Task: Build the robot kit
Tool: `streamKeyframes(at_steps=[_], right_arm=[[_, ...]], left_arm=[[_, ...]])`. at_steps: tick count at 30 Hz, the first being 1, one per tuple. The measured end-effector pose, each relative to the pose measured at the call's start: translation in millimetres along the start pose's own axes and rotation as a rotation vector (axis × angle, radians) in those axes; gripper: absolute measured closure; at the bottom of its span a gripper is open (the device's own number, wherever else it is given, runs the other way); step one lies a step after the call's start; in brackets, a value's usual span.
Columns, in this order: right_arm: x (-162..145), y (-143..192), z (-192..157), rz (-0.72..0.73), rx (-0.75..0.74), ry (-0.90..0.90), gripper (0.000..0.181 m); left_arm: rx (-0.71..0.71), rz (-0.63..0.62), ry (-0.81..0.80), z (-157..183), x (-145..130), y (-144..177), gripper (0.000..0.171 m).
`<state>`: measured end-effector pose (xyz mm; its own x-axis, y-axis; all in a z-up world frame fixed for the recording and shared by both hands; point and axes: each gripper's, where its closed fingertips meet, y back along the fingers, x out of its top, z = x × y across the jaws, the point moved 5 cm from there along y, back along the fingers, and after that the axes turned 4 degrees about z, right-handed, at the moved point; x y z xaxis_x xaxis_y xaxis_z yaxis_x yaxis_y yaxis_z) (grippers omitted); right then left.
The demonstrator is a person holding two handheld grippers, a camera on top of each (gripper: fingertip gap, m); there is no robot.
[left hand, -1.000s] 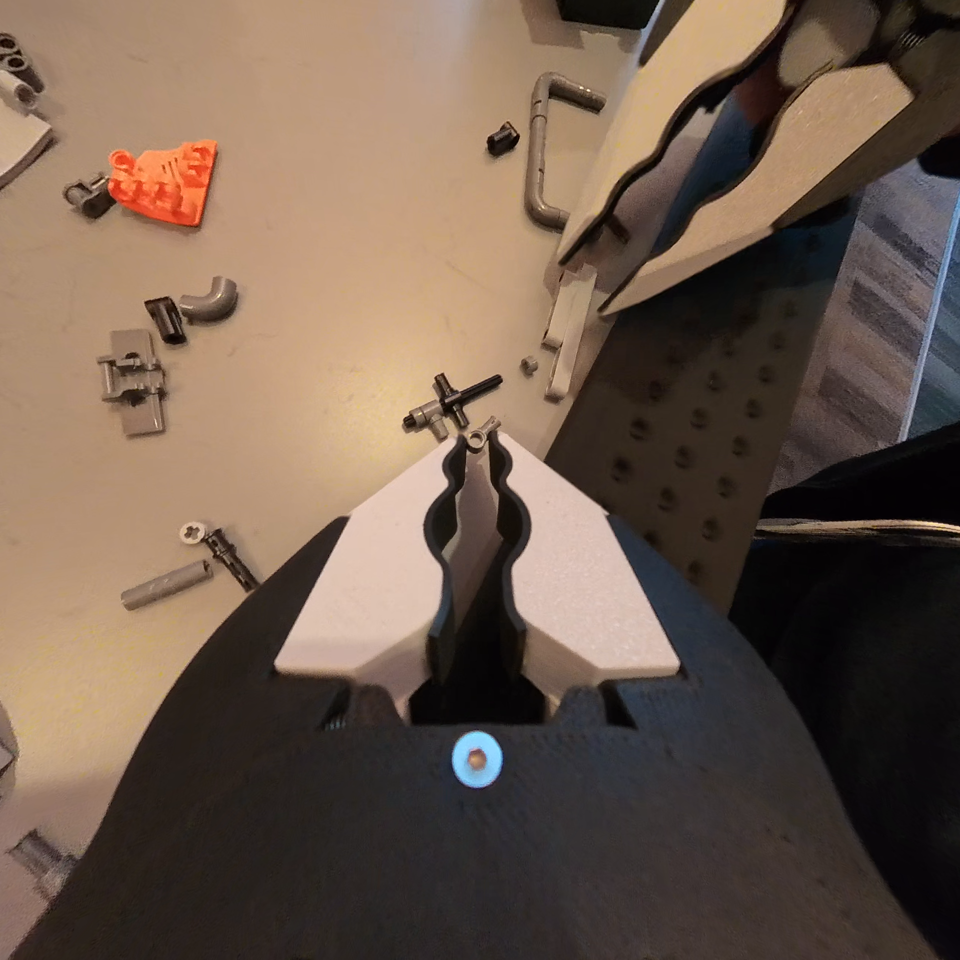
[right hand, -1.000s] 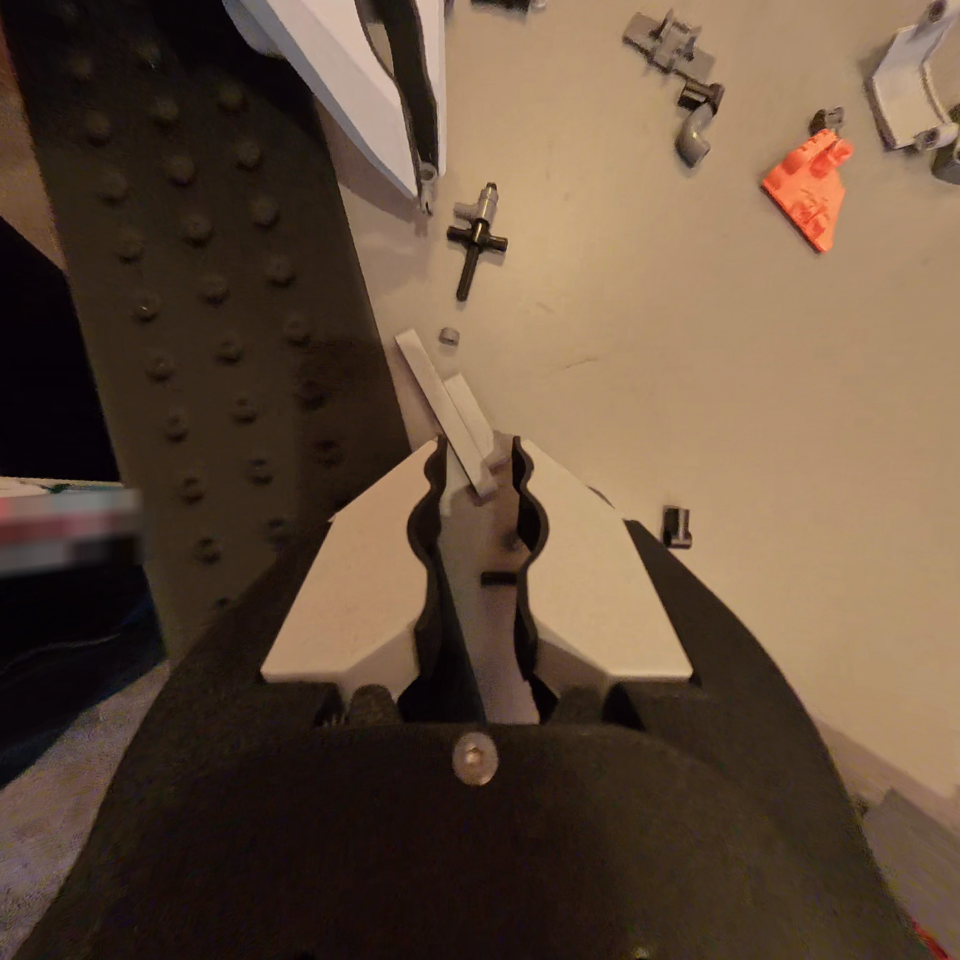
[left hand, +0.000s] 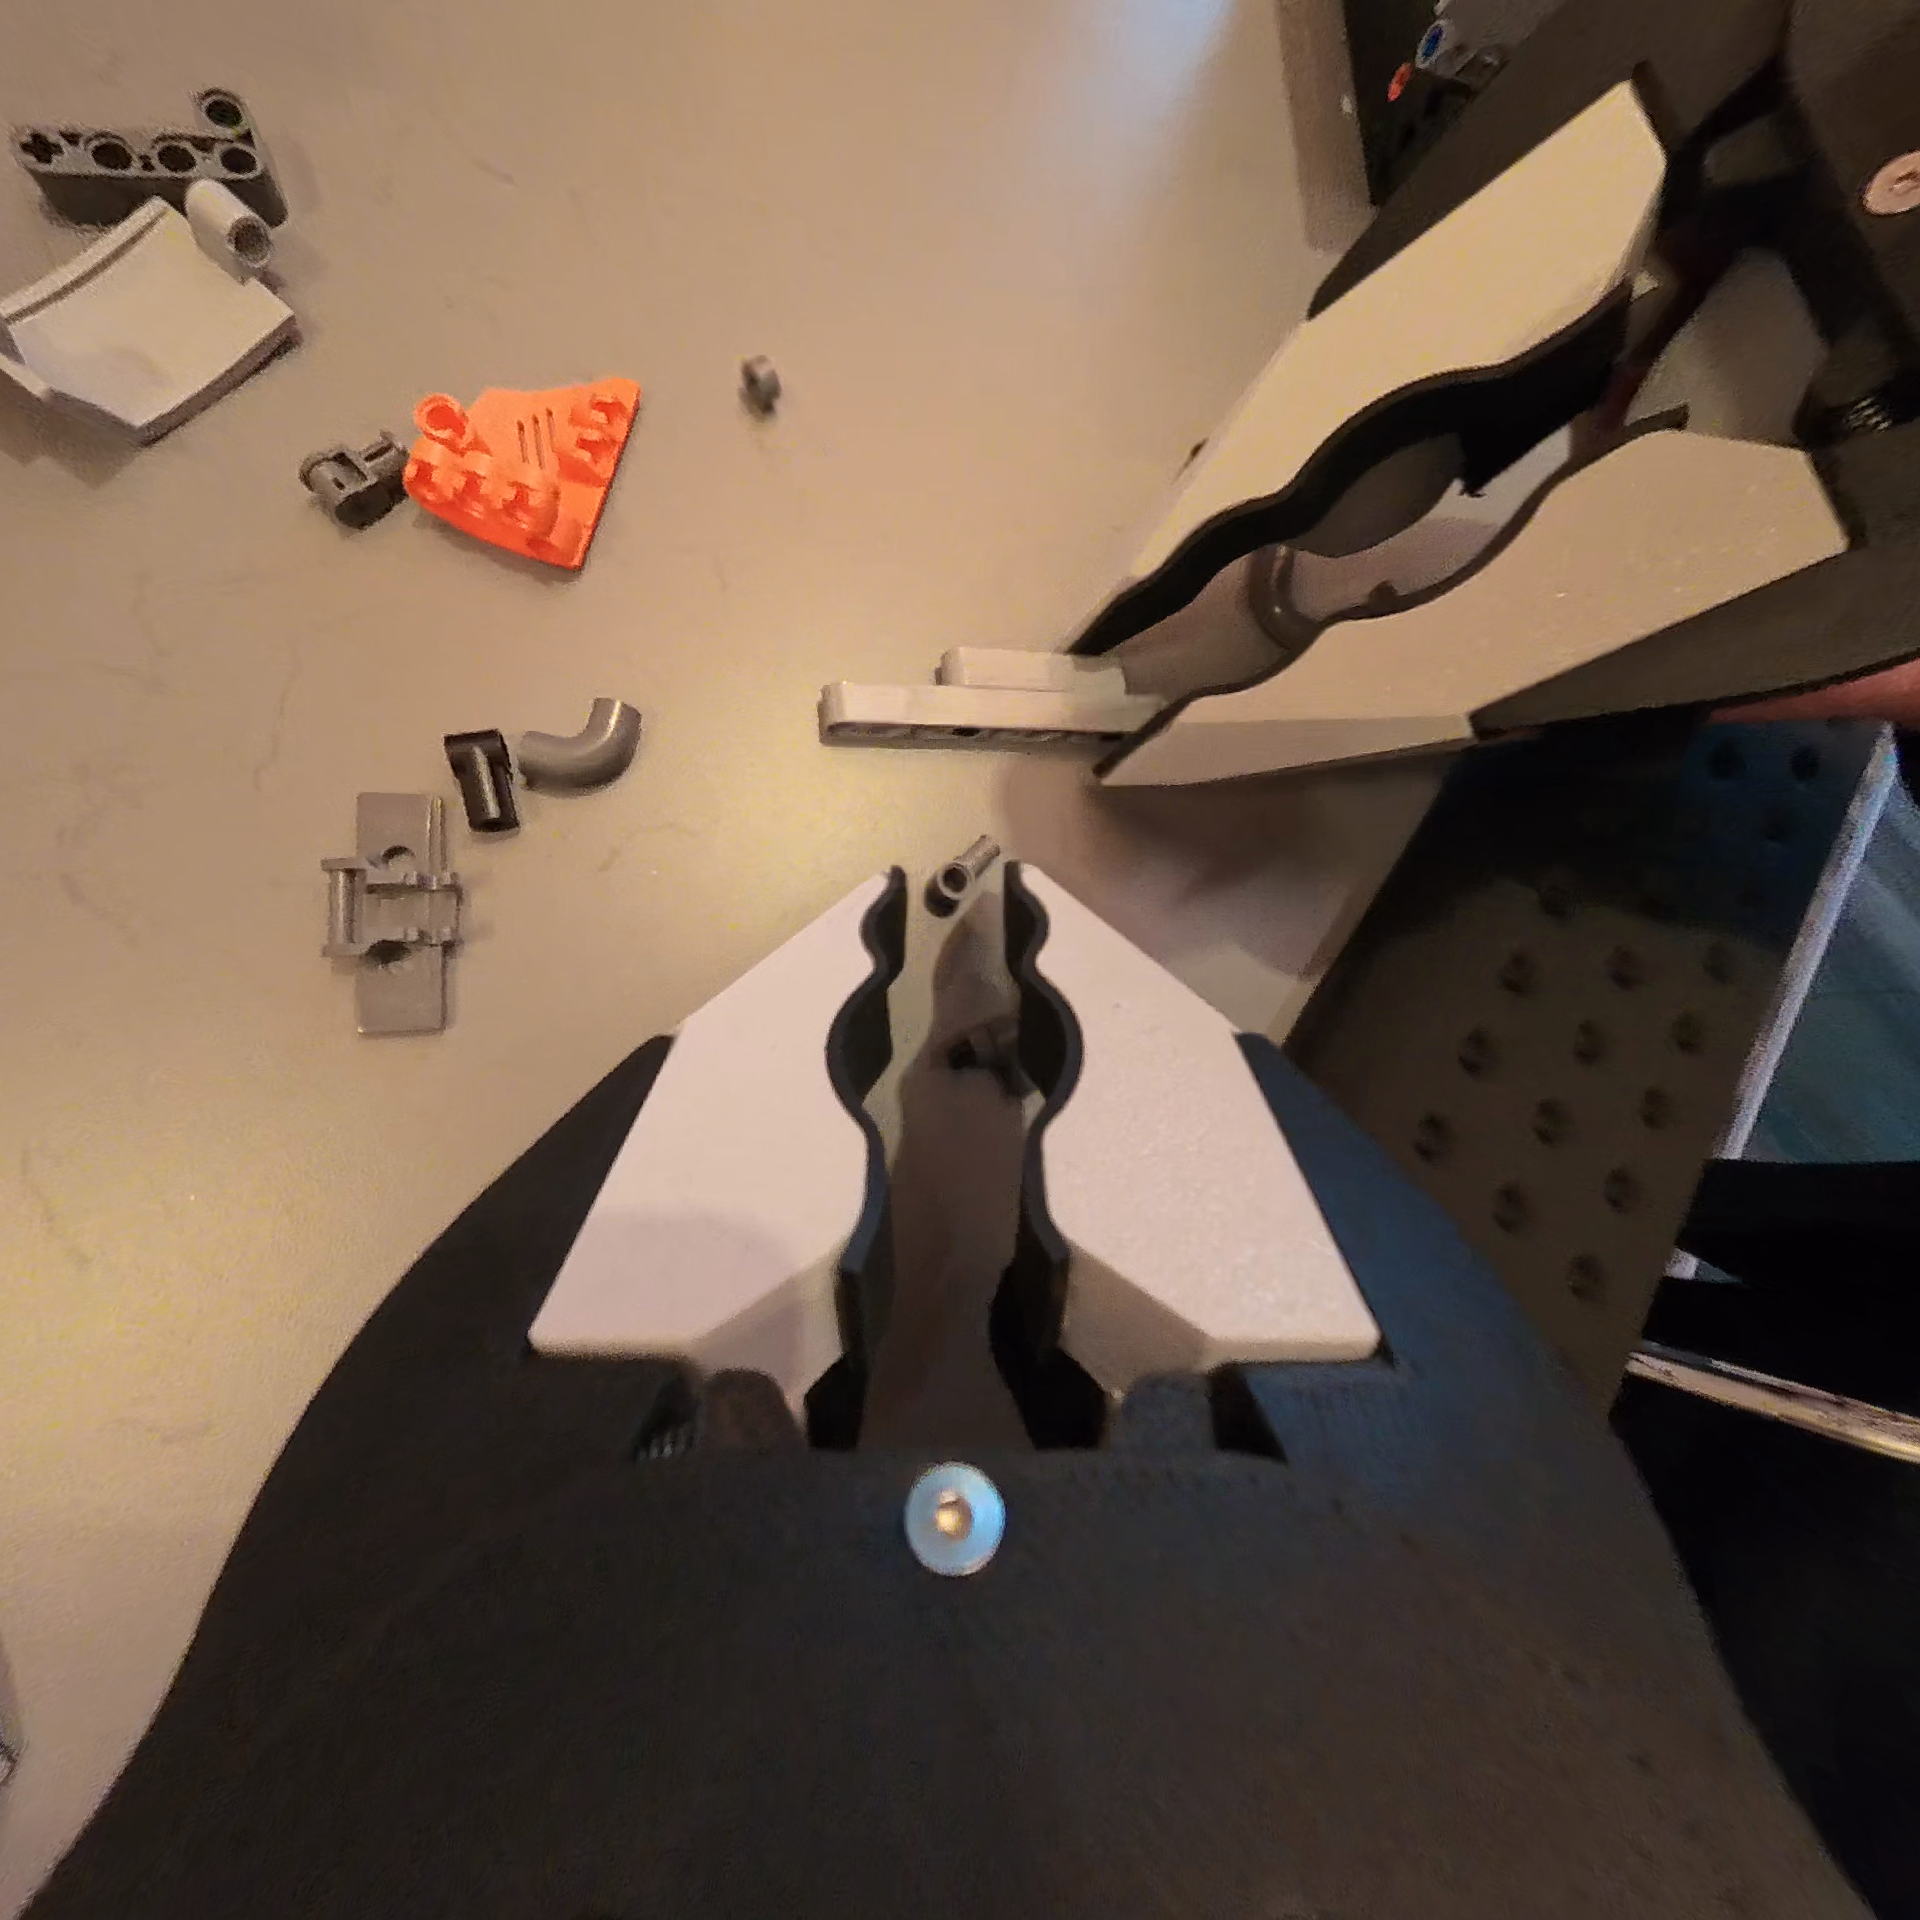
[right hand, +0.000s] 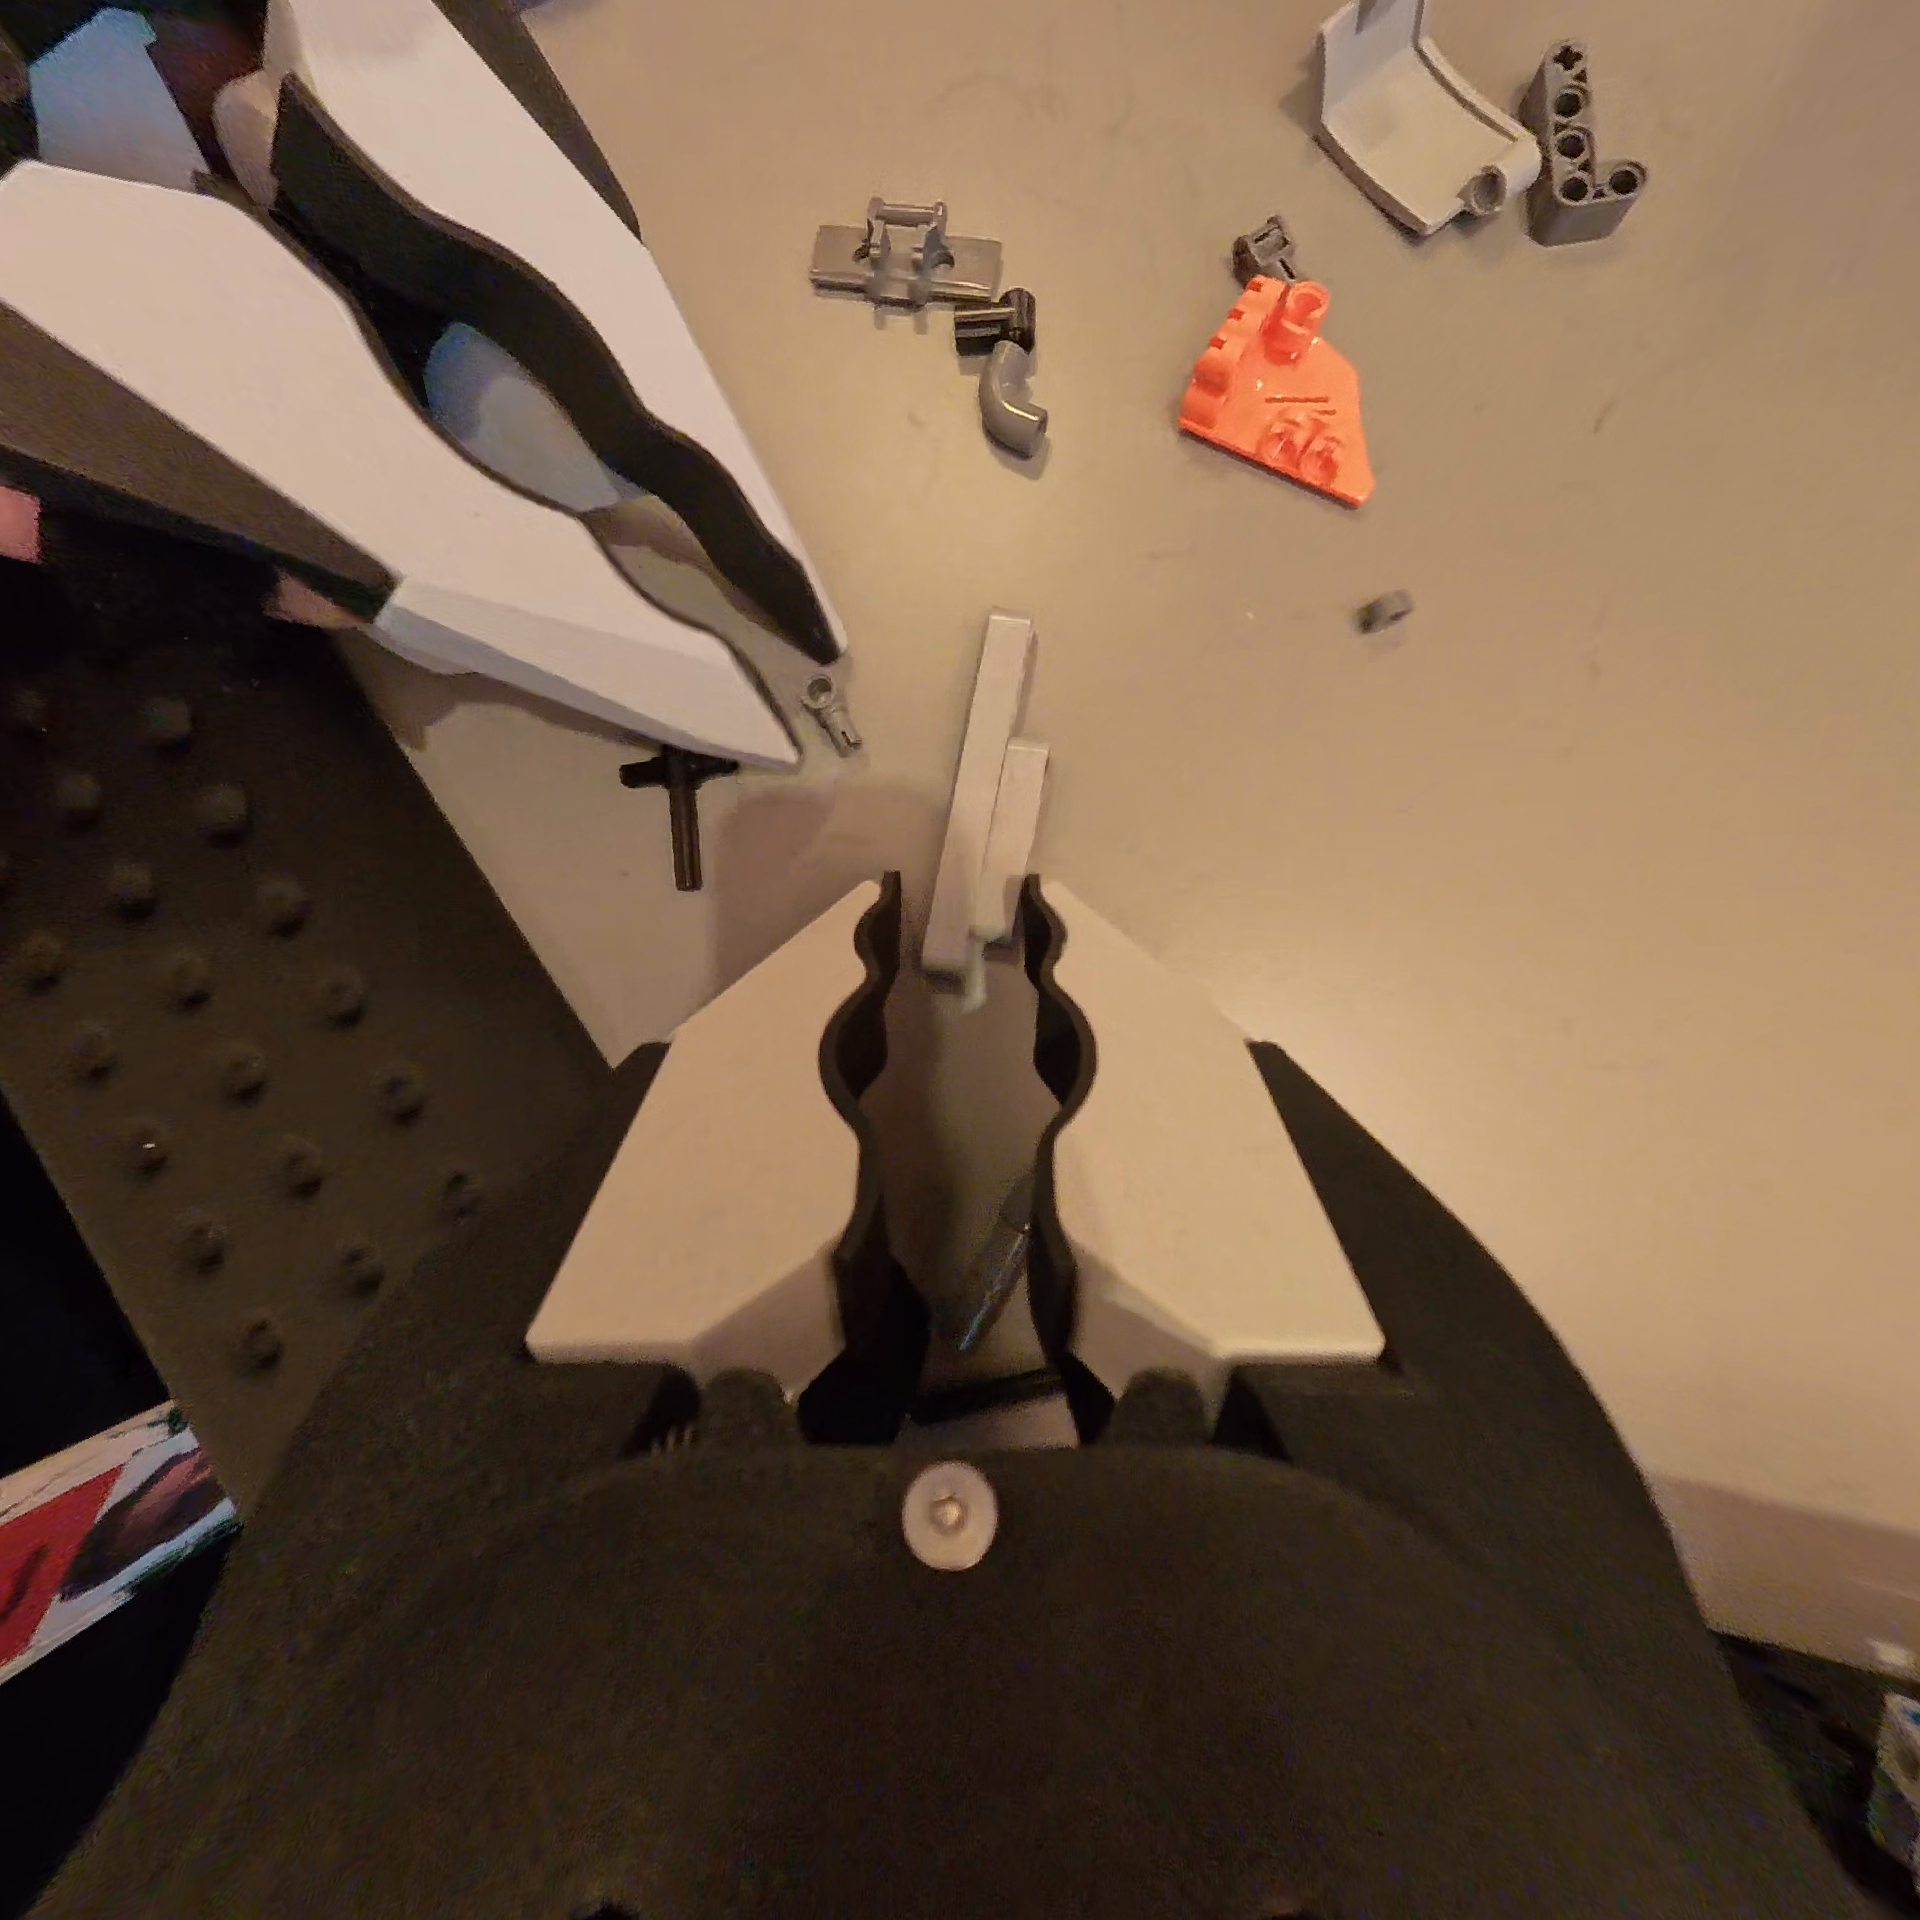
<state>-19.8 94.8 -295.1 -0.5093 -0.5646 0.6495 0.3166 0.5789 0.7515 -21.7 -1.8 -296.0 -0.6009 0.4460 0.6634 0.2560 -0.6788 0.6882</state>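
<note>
My left gripper (left hand: 956, 883) is shut on a small grey pin connector (left hand: 961, 871), which sticks out from its tips above the beige table (left hand: 935, 260). It also shows in the right wrist view (right hand: 816, 707) at the upper left, with the pin (right hand: 828, 707) at its tip. My right gripper (right hand: 958, 883) is shut on a light grey beam assembly (right hand: 992, 727) that points forward. In the left wrist view the right gripper (left hand: 1096, 707) comes in from the upper right, and its beam (left hand: 935, 717) ends just above and beyond the pin. A black cross-shaped axle piece (right hand: 681, 805) lies under the left gripper.
On the table lie an orange wedge plate (left hand: 520, 468), a grey elbow pipe (left hand: 582, 743), a black connector (left hand: 481, 779), a grey plate with a clip (left hand: 395, 914), a curved light grey panel (left hand: 135, 332), a dark holed beam (left hand: 145, 156) and a small grey bush (left hand: 761, 379). A dark studded mat (left hand: 1558, 1091) borders the table's right edge. About 5 cm separates my left fingertips from my right.
The right gripper has taken the grey beam off the table edge and swung it toward the left gripper. The left gripper has carried the pin away from the black cross piece, toward the beam.
</note>
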Motion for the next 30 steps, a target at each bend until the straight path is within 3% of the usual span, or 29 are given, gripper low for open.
streamKeyframes(at_steps=[4,8,13,16,20,26,30], right_arm=[[-0.2,1.4,2.4,0.017,0.010,-0.006,0.167],[-0.1,-0.4,3.9,0.018,0.026,-0.009,0.167],[1.0,-1.2,4.9,0.019,0.034,-0.011,0.167],[1.1,-1.3,4.7,0.024,0.042,-0.020,0.167],[0.2,-0.9,5.2,0.041,0.054,-0.034,0.167],[0.9,-1.7,5.6,0.046,0.053,-0.029,0.167],[0.7,-1.7,6.0,0.054,0.057,-0.034,0.167]], left_arm=[[-0.044,0.012,-0.029,-0.7,-2.2,7.3,0.149],[-0.081,0.035,-0.085,-1.0,1.0,8.3,0.166],[-0.080,0.015,-0.090,-0.4,1.5,-1.3,0.171],[-0.093,0.001,-0.056,0.8,-0.6,-4.3,0.171],[-0.124,0.066,-0.128,7.5,7.0,2.1,0.162],[-0.088,0.002,-0.211,4.2,0.1,-5.9,0.171],[-0.086,0.036,-0.202,5.3,-1.0,-1.8,0.171]])
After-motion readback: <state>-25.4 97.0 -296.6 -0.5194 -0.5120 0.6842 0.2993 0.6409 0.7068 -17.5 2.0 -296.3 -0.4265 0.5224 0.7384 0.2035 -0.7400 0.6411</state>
